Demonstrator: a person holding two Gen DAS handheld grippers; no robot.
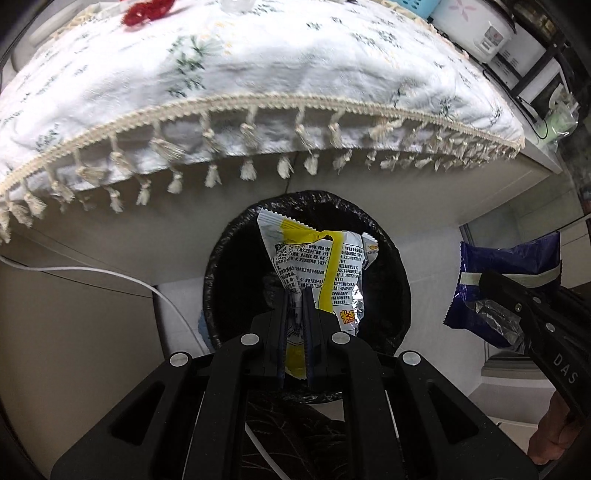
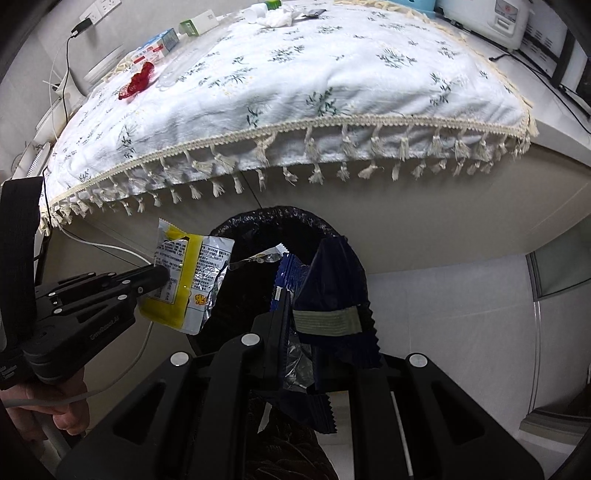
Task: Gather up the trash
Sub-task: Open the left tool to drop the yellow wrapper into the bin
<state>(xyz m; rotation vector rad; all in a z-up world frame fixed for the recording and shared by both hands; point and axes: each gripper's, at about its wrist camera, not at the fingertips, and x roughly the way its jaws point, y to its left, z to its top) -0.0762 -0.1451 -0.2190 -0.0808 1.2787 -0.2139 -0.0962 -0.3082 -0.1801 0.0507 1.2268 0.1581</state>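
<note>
directly below and ahead of the left gripper [image 1: 295, 306], pinching a yellow wrapper [image 1: 314, 258], gapes the black-lined bin [image 1: 391, 266], nearer it than the right gripper [image 2: 291, 314], pinching a blue wrapper [image 2: 332, 280].

White floral tablecloth [image 2: 295, 85] with tassel fringe, pale table, white wall sockets [image 2: 99, 9]

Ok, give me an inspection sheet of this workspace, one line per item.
Surface: table under a floral tablecloth with tassels.
Job's things: yellow wrapper, blue wrapper, black-lined bin below the table edge.
Clutter: red object, small cartons, crumpled tissue.
Grippers: left gripper shut on yellow wrapper over the bin; right gripper shut on blue wrapper.
Cables: white cable under the table; black plug lead.
Surroundings: rice cooker, tiled floor.
</note>
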